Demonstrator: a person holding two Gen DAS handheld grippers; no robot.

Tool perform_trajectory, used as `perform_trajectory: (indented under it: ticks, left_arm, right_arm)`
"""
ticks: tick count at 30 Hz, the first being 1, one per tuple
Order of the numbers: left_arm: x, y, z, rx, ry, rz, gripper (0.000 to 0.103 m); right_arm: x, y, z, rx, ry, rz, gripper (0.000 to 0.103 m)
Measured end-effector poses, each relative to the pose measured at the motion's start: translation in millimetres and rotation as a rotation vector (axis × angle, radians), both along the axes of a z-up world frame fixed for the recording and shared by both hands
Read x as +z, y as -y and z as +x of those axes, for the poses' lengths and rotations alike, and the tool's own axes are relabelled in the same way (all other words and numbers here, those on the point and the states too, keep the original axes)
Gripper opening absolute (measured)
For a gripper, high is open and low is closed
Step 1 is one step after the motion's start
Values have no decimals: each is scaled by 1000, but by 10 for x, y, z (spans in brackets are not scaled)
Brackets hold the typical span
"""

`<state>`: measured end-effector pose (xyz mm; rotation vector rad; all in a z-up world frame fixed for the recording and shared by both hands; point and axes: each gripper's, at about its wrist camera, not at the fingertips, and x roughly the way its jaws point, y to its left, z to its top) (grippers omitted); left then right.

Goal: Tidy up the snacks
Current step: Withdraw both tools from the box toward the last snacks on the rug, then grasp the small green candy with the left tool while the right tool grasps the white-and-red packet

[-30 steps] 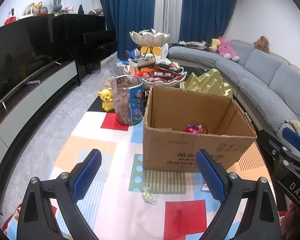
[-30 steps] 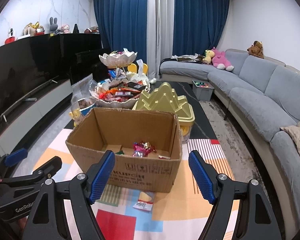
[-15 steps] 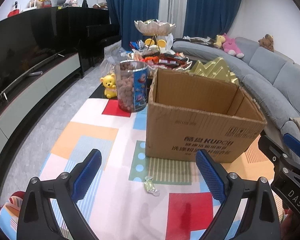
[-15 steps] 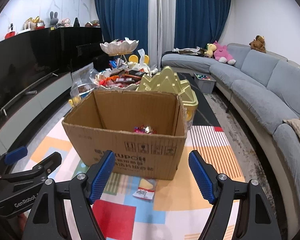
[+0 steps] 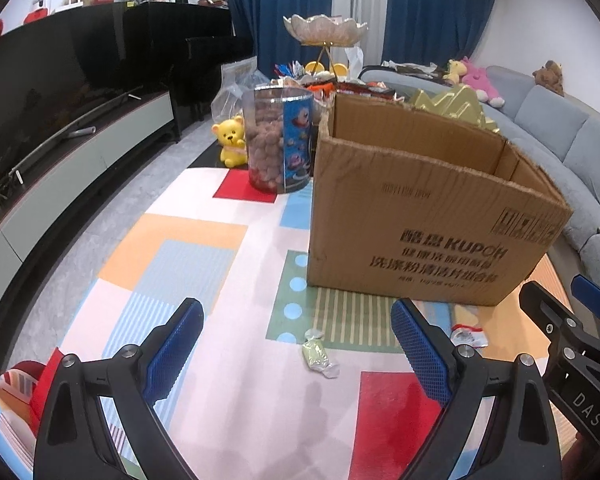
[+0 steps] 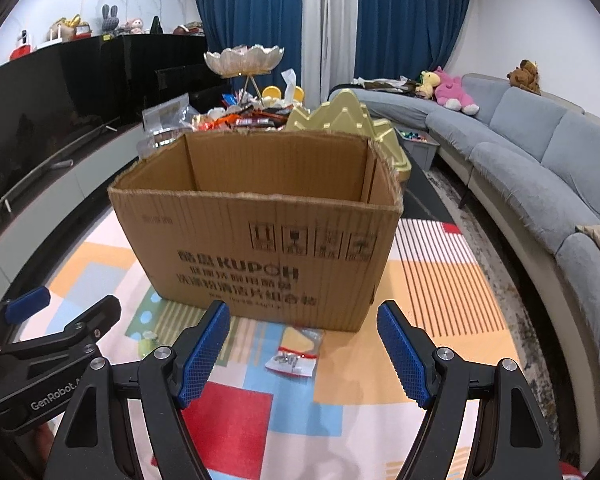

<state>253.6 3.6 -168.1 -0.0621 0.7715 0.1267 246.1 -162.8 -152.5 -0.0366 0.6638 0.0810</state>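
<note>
An open cardboard box [image 5: 428, 216] stands on the colourful mat; it also shows in the right wrist view [image 6: 260, 240]. A pale green wrapped candy [image 5: 318, 354] lies on the mat between the fingers of my left gripper [image 5: 298, 350], which is open and empty just above it. A clear snack packet with a red strip [image 6: 296, 354] lies in front of the box, between the fingers of my right gripper [image 6: 304, 348], also open and empty. The packet shows partly in the left wrist view [image 5: 468, 334].
A clear jar of round snacks [image 5: 278, 140] and a yellow bear toy [image 5: 231, 142] stand left of the box. Behind it are a gold tree-shaped container [image 6: 348, 124] and a tiered dish of snacks [image 6: 244, 60]. A grey sofa [image 6: 540, 168] runs along the right.
Both grippers have dropped lower toward the mat and closer to the box; the box inside is now hidden behind its front wall. Candy and packet now sit between the fingers.
</note>
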Motion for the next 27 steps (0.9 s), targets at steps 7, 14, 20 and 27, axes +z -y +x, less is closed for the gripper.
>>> perform_trajectory:
  ticks: [7,14,20,27]
  left_arm:
    - [-214,45,56,1,-40,20,92]
    - [-350,31,101,24,-65,41,87]
    - [-488,34,141,29,-94,27,84]
    - [-611,-20,200,48,-119,4,81]
  right_arm:
    - [-217,2,91,-7,-41,-6,77]
    - [-424,-39,211,-14,-78,-8,77]
    - [-555,-90,287,-16,-106,-18,77]
    - [-729,-130,408,-25,-146,-17,75]
